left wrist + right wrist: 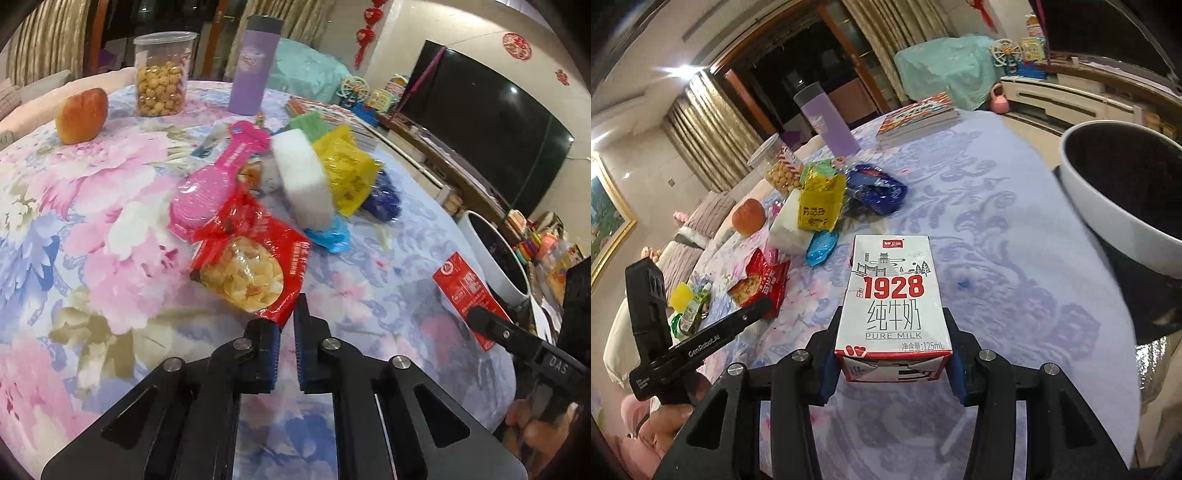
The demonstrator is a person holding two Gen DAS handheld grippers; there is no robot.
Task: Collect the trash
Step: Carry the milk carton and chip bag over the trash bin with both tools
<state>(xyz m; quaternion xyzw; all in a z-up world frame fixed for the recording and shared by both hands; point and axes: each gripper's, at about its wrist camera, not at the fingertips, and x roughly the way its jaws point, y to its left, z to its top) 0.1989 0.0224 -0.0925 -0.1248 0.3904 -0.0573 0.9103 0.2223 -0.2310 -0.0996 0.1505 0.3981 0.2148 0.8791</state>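
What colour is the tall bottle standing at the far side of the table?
Lilac with a grey cap, best seen in the left wrist view.

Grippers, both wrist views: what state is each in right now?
Left gripper: nearly closed on a corner of the red snack bag.
Right gripper: closed on the milk carton.

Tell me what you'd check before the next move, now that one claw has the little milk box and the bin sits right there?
1. Grip on the milk carton: ok; the right gripper has a pad on each side of it.
2. Carton clear of the tablecloth: cannot tell; it may be resting on it.
3. Bin open and near: ok; its dark mouth faces up, right of the carton.
4. Path to the bin: ok; only bare cloth between them.
5. Left gripper on the red snack bag: cannot tell; its jaws stand nearly closed at the bag's corner.
6. Non-trash apart: ok; the apple stands far off.
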